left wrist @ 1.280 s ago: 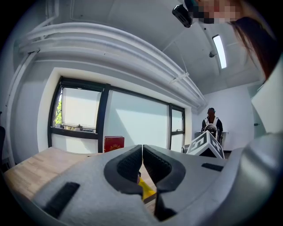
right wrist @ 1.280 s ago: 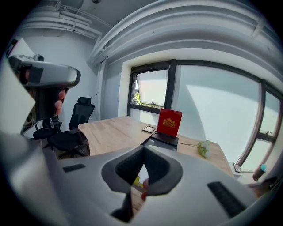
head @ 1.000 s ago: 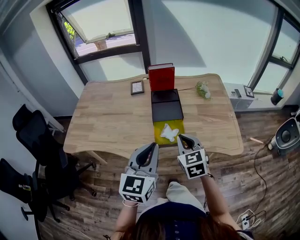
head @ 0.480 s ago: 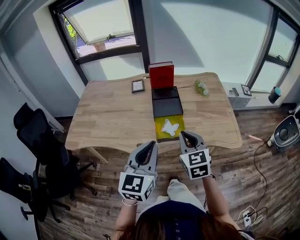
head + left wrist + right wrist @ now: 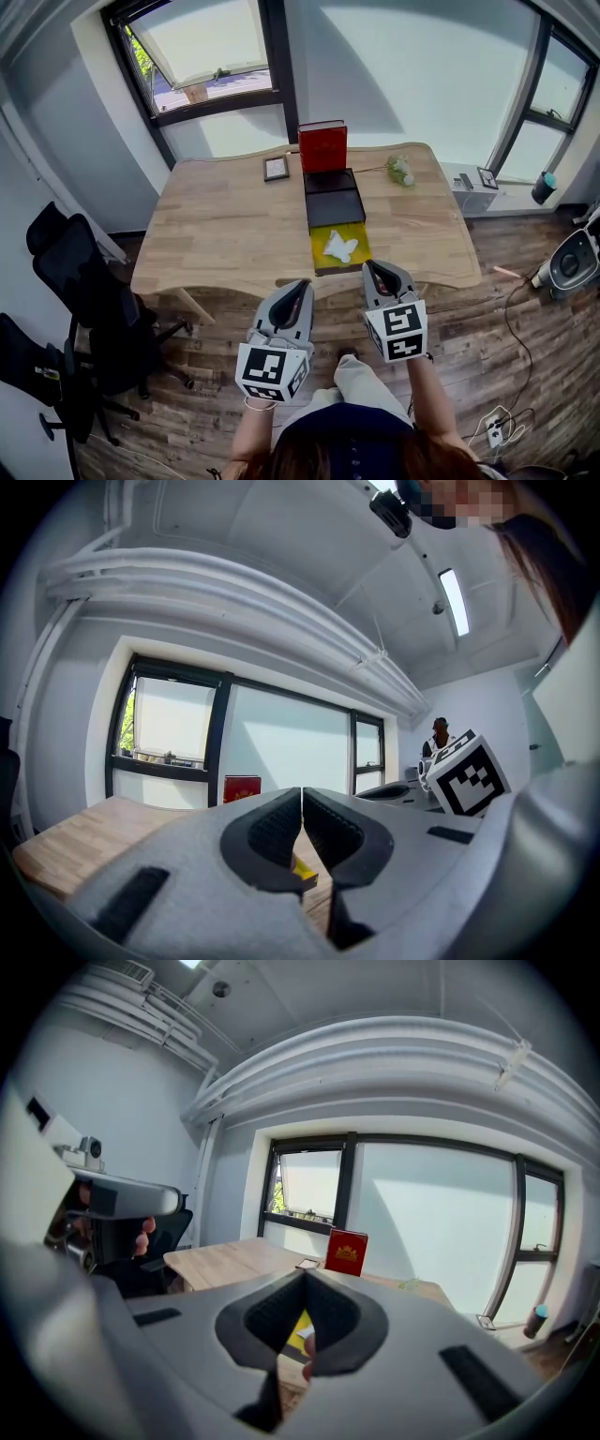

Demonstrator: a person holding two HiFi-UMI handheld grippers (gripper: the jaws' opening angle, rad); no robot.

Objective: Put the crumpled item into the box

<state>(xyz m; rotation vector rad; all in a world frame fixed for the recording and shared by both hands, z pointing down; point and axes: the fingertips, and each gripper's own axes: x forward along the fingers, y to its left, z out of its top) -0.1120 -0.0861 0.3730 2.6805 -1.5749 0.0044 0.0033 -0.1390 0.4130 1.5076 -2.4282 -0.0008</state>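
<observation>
Pulling back from the table (image 5: 225, 234), my left gripper (image 5: 302, 286) and right gripper (image 5: 375, 268) now hang off its near edge, jaws closed, empty. The crumpled item (image 5: 339, 247) lies on the yellow tray (image 5: 322, 263) beside the black box (image 5: 335, 208), probably not yet inside.

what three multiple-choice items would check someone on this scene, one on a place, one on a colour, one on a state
1. Where does the crumpled white item lie?
A) on the yellow pad at the table's near edge
B) on the floor
C) on the windowsill

2. What colour is the upright panel at the table's far edge?
A) blue
B) red
C) green

3. How do the jaws of the left claw and the right claw stand?
A) wide apart
B) closed on paper
C) closed, holding nothing

Answers:
1 A, the head view shows it resting on yellow.
2 B, it is plainly red.
3 C, each gripper view shows the pads together with nothing between them.
</observation>
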